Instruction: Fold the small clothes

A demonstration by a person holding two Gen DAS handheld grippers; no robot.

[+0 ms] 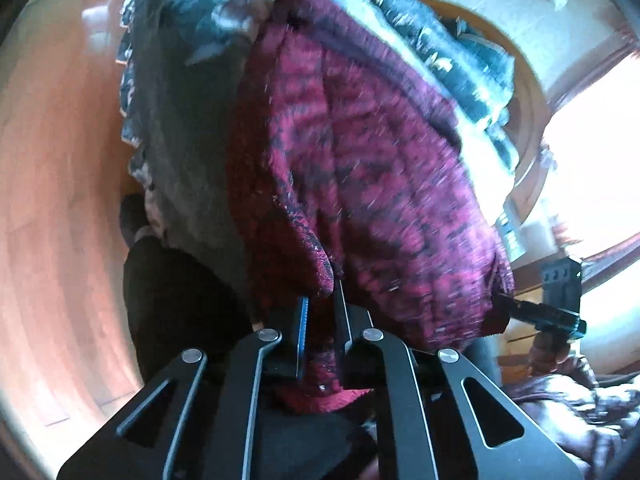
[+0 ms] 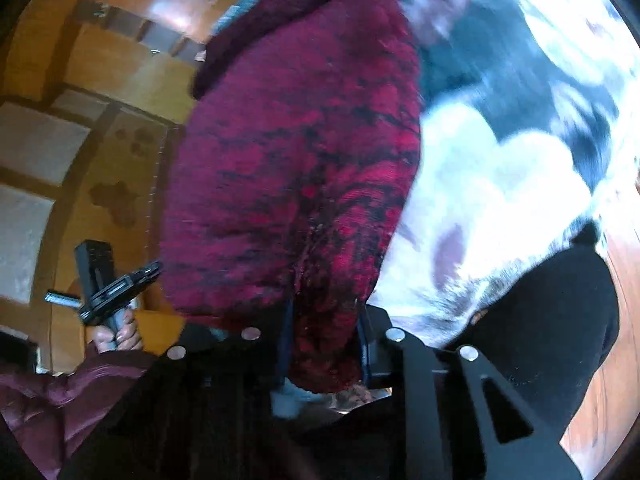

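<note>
A dark red garment with black flecks [image 1: 360,168] hangs in the air between both grippers. My left gripper [image 1: 322,300] is shut on one edge of it, with cloth pinched between the fingers. My right gripper [image 2: 324,312] is shut on another edge of the same red garment [image 2: 296,152]. The right gripper [image 1: 560,300] also shows at the far right of the left wrist view, and the left gripper [image 2: 116,284] at the lower left of the right wrist view. The image is blurred by motion.
A pile of dark blue patterned cloth [image 1: 192,40] lies under the red garment; it shows blue and white in the right wrist view [image 2: 520,120]. A black garment [image 2: 552,340] lies beside it. The wooden floor [image 1: 60,160] is below. The person's maroon sleeve [image 2: 60,396] is at the lower left.
</note>
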